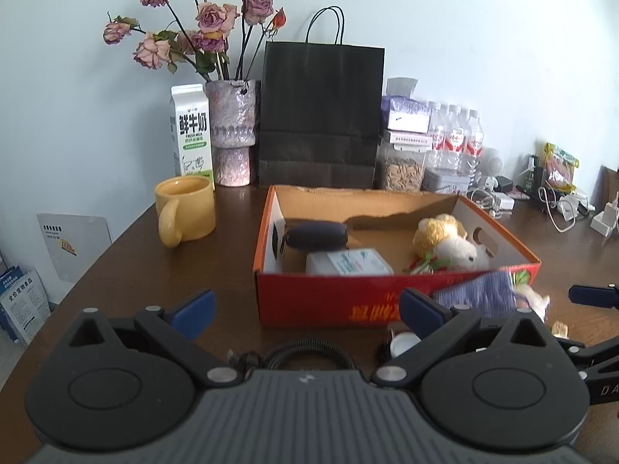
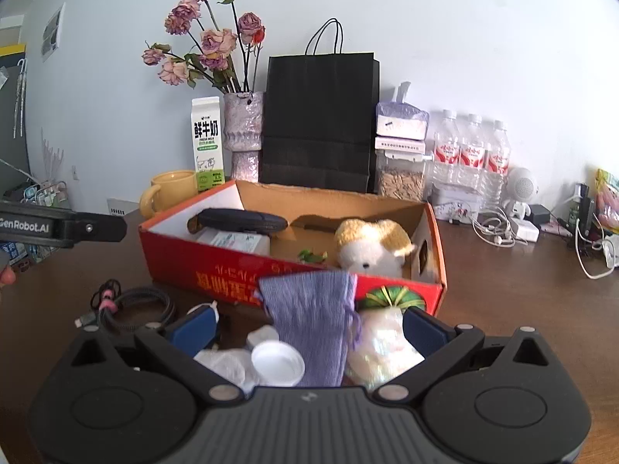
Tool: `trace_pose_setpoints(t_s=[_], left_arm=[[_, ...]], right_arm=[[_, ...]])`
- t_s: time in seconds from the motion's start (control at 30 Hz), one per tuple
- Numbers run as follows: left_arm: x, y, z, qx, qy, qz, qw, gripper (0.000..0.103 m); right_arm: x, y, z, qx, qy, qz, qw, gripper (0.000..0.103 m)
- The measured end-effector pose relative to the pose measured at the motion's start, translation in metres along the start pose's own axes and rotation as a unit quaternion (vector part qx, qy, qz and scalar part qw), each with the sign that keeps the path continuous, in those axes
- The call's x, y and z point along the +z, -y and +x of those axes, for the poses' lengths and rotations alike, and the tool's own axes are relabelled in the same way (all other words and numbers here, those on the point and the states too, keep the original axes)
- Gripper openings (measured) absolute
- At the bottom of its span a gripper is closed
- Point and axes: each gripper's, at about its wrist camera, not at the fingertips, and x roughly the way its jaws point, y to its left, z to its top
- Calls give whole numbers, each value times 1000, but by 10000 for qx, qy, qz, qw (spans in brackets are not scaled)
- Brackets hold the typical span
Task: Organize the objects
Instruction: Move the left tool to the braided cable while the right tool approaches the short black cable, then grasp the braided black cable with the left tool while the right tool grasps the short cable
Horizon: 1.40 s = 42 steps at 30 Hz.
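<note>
A red cardboard box (image 1: 329,301) (image 2: 216,270) stands open on the brown table. Inside it lie a dark zip case (image 1: 315,234) (image 2: 240,220), a white packet (image 1: 348,263) and a yellow-and-white plush toy (image 1: 448,243) (image 2: 371,247). My left gripper (image 1: 307,313) is open and empty before the box's front wall. My right gripper (image 2: 309,328) is open around a pile in front of the box. A purple knitted pouch (image 2: 313,321) (image 1: 479,294) lies over that pile, touching neither pad. Also in the pile are a white cap (image 2: 276,363), a pearly bag with a green top (image 2: 383,344) and crumpled plastic.
A coiled black cable (image 2: 131,309) lies left of the pile. Behind the box stand a yellow mug (image 1: 185,208), milk carton (image 1: 191,131), vase of dried roses (image 1: 232,131), black paper bag (image 1: 321,116), seed jar (image 2: 400,178) and water bottles (image 2: 470,154). Chargers and cords (image 2: 503,228) clutter the right.
</note>
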Motion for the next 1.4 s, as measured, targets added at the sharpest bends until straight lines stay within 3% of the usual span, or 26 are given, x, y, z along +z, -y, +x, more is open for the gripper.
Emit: trace_pose_setpoints(t_s=[0.5, 0.83, 0.97, 1.17, 1.4], left_arm=[[-48, -11, -35, 14, -201, -64, 9998, 103], [-61, -15, -39, 1, -361, -96, 9993, 103], [-62, -16, -38, -1, -394, -110, 9992, 103], [-63, -16, -34, -26, -432, -144, 9990, 103], [-65, -17, -31, -11, -471, -180, 9987, 103]], right_arm=[[-58, -3, -32, 27, -444, 192, 9988, 103], [-67, -10, -35, -65, -541, 143, 9984, 98], [-69, -9, -34, -79, -571, 168, 9982, 91], [-71, -3, -30, -121, -607, 334, 9975, 51], [-73, -2, -22, -139, -641, 302, 9974, 37]])
